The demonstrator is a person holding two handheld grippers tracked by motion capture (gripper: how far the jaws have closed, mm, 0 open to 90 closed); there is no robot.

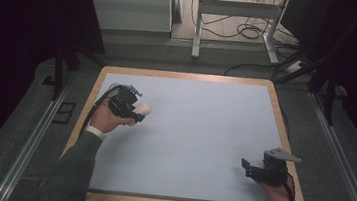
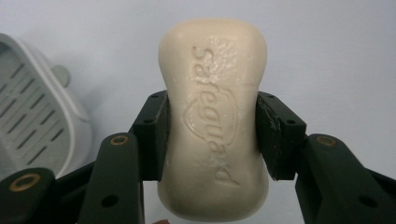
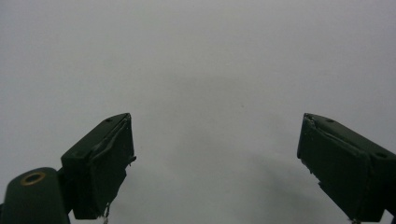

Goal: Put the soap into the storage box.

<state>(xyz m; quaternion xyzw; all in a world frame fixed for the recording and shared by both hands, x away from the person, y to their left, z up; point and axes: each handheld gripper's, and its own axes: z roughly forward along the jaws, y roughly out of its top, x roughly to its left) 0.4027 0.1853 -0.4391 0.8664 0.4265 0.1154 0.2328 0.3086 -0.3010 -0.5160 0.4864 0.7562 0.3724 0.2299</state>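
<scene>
Soap bar (image 2: 214,119) clamped between left fingers (image 2: 152,135)

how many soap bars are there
1: a cream soap bar clamped across its middle by the left gripper, beside a grey soap dish. The dish's far part is out of frame.
</scene>
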